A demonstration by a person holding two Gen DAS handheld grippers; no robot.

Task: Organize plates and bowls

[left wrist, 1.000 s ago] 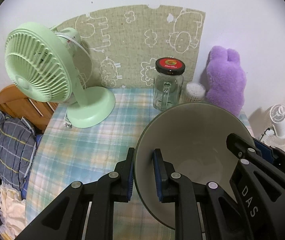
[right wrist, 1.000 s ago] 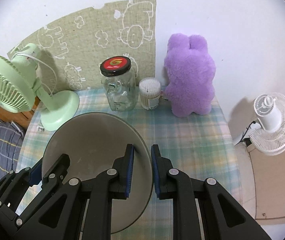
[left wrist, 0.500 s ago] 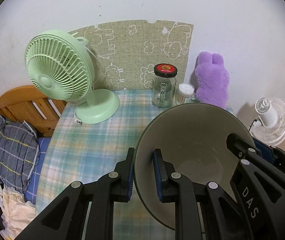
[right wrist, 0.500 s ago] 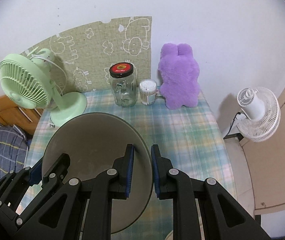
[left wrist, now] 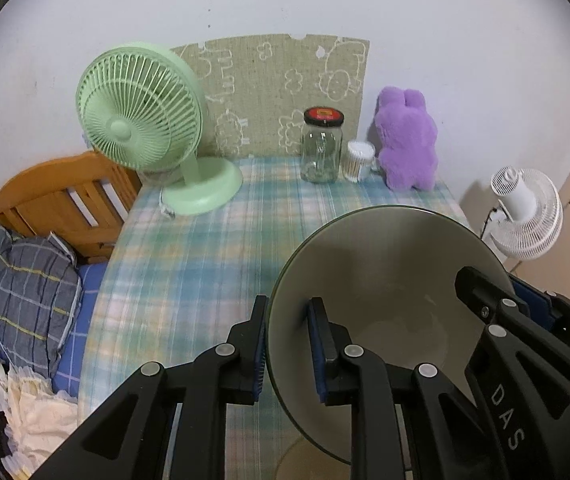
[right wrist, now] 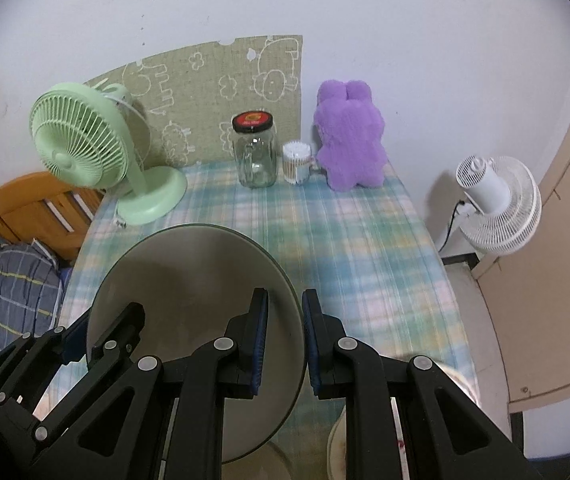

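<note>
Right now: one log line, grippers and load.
left gripper: shut on bowl | right gripper: shut on bowl | bowl: tilted, above table

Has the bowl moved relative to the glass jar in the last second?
Yes. The bowl, clamped at opposite rims by the left gripper and right gripper, has pulled back from the glass jar, which now looks smaller and farther.

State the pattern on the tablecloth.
The tablecloth is a pastel plaid of green, blue, pink and yellow checks, clearest in the right wrist view.
</note>
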